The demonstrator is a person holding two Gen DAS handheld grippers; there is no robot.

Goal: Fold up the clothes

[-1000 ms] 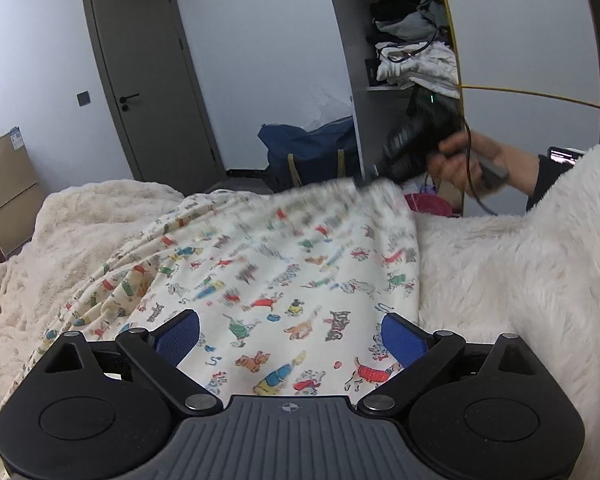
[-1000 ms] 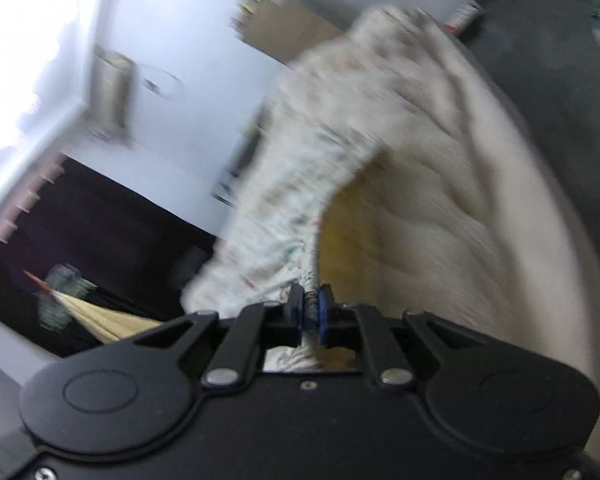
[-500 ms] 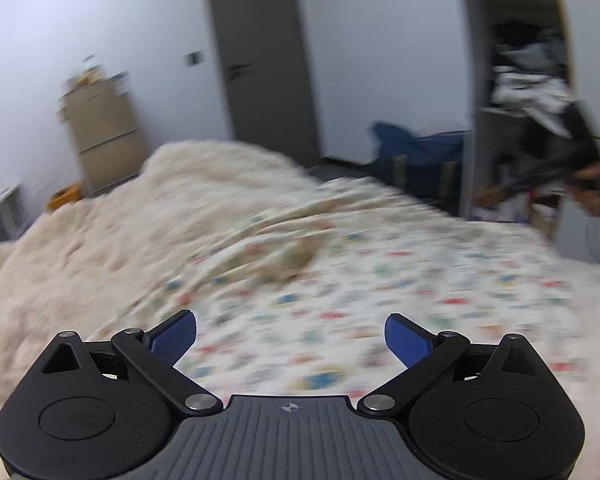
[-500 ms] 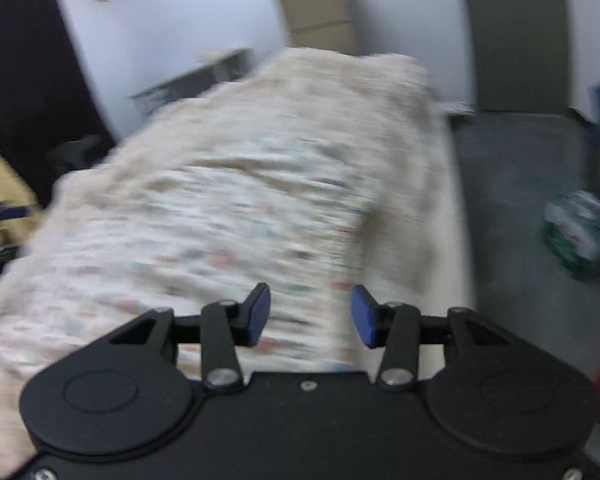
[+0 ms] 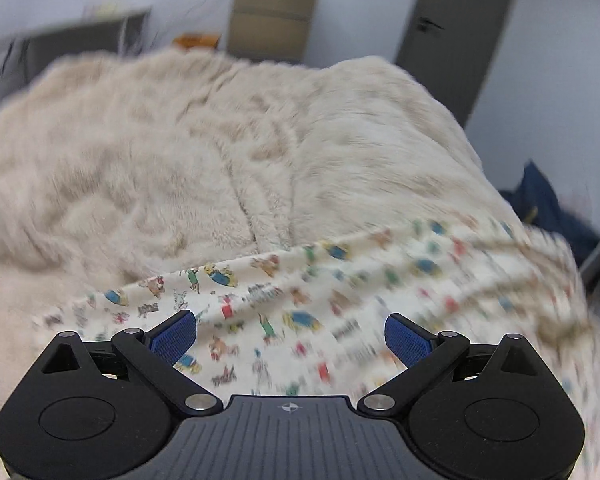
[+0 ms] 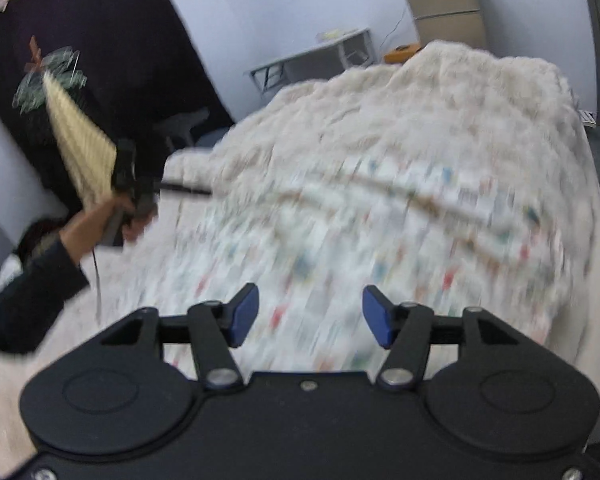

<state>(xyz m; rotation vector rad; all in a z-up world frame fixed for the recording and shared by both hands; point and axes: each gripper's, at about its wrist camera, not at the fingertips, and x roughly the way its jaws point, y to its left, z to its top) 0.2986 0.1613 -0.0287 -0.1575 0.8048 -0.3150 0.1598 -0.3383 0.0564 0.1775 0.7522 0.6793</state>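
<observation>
Lying spread on the fuzzy blanket (image 5: 260,140) near its edge – printed garment (image 5: 340,300); L gripper (image 5: 290,332) & R gripper (image 6: 306,316) hovering agape, gripping nothing, prob. for regrasping.

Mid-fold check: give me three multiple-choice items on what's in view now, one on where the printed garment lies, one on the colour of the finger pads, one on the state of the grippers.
1. The printed garment lies on: A) the floor B) the cream fluffy blanket C) a shelf
2. The finger pads are: A) blue B) red C) green
3. The left gripper and right gripper are: A) both shut on cloth B) one shut C) both open

Key: 1 B, blanket shows all around it; 2 A, blue in both views; 3 C, a wide gap with nothing gripped.
</observation>
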